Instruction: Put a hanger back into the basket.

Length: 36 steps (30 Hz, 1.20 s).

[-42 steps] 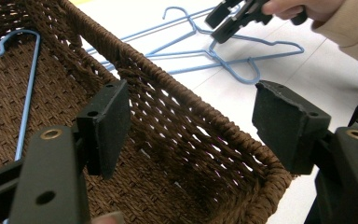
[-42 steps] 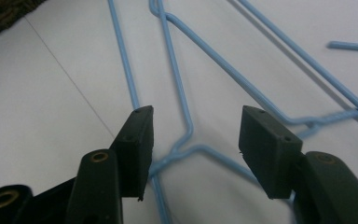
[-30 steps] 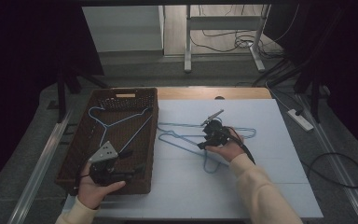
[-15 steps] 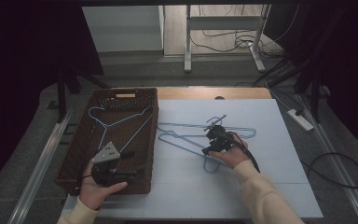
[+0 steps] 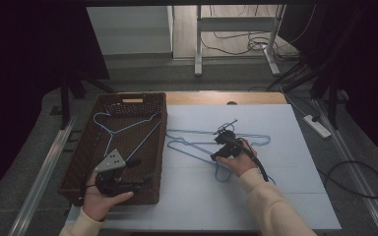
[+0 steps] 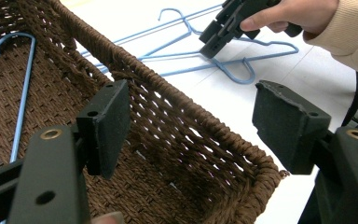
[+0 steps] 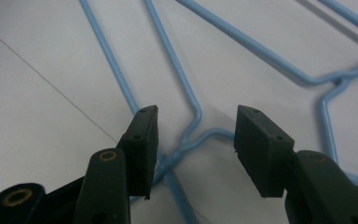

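Note:
Two blue wire hangers (image 5: 197, 156) lie overlapping on the white table sheet (image 5: 285, 196). My right gripper (image 5: 216, 153) points down at them, open. In the right gripper view, the right gripper (image 7: 195, 126) straddles a bent hanger wire (image 7: 186, 88) with a gap on both sides. A third blue hanger (image 5: 128, 126) lies in the brown wicker basket (image 5: 160, 147) at the left. My left gripper (image 5: 146, 179) hovers open at the basket's near right corner. In the left gripper view, the left gripper (image 6: 191, 112) stands on either side of the basket wall (image 6: 168, 88) without touching it; the right gripper (image 6: 219, 32) shows beyond.
The basket takes up the table's left third; its woven wall rises between the two grippers. A bare wooden strip (image 5: 256, 98) runs along the table's far edge. A power strip (image 5: 317, 125) and loose cables (image 5: 359, 182) lie on the floor at the right.
My right gripper has come slightly nearer and lower onto the hangers. The left gripper has kept still.

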Tool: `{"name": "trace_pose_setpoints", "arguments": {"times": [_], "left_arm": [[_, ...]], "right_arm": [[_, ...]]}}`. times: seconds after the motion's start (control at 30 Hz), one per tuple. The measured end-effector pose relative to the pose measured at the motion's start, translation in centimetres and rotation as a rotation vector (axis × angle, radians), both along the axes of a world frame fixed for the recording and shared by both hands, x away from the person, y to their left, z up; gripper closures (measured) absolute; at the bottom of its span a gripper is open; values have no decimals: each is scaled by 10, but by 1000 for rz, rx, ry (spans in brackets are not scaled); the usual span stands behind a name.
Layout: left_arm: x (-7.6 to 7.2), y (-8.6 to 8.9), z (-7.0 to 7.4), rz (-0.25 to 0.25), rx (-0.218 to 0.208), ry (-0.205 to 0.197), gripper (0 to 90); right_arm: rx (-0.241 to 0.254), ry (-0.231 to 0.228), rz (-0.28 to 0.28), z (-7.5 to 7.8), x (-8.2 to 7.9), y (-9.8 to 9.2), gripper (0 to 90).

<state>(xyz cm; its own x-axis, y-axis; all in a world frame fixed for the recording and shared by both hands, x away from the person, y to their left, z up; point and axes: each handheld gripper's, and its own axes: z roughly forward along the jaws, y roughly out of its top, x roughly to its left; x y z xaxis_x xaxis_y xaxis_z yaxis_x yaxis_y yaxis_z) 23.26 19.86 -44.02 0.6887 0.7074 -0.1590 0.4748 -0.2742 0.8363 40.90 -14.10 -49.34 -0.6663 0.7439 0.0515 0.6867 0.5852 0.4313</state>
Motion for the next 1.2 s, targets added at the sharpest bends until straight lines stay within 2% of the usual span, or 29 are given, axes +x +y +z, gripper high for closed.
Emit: {"name": "trace_pose_setpoints", "arguments": {"times": [0.13, 0.27, 0.3, 0.33, 0.4, 0.43, 0.5, 0.53, 0.6, 0.67, 0.73, 0.77, 0.8, 0.87, 0.9, 0.97, 1.07, 1.13, 1.2], "left_arm": [[0, 0, 0, 2, 1, 0, 286], [0, 0, 0, 1, 2, 0, 287], [0, 0, 0, 0, 3, 1, 287], [0, 0, 0, 0, 3, 1, 286], [0, 1, 0, 1, 2, -1, 286], [0, 1, 0, 1, 2, -2, 287], [0, 2, 0, 1, 3, -2, 287], [0, 2, 0, 1, 3, -1, 287], [0, 2, 0, 1, 5, -1, 287], [0, 1, 0, 1, 5, -2, 287], [0, 1, 0, 0, 5, -2, 287], [0, 1, 0, 1, 5, -3, 287], [0, 1, 0, 1, 5, -3, 287], [0, 1, 0, 3, 5, -5, 288], [0, 1, 0, 3, 6, -6, 288], [0, 0, 1, 3, 6, -7, 288], [0, -2, 1, 2, 8, -10, 289], [0, -2, 1, 1, 9, -9, 289], [1, -4, 0, -1, 10, -7, 289]], "right_arm": [[-9, -7, 40, -3, 7, 7, 526], [-42, -10, 79, -7, 13, 15, 555], [-53, -8, 92, -8, 15, 17, 578], [-69, -12, 117, -10, 18, 21, 652], [-78, -19, 128, -9, 19, 22, 682], [-86, -9, 154, -8, 21, 23, 773], [-89, -4, 168, -8, 22, 24, 804], [-93, 4, 192, -8, 22, 25, 827], [-134, 3, 259, -6, 22, 27, 870], [-143, -2, 273, -5, 22, 27, 872], [-156, -3, 320, -2, 22, 25, 875], [-175, -18, 351, -1, 21, 24, 875], [-175, -18, 351, -1, 21, 24, 875], [-192, -36, 377, 5, 18, 22, 876], [-194, -51, 405, 13, 16, 19, 877], [-197, -59, 415, 16, 15, 18, 877], [-184, -110, 411, 36, 8, 3, 879], [-173, -115, 404, 39, 7, 0, 879], [-162, -141, 396, 49, 5, -12, 880]]}}
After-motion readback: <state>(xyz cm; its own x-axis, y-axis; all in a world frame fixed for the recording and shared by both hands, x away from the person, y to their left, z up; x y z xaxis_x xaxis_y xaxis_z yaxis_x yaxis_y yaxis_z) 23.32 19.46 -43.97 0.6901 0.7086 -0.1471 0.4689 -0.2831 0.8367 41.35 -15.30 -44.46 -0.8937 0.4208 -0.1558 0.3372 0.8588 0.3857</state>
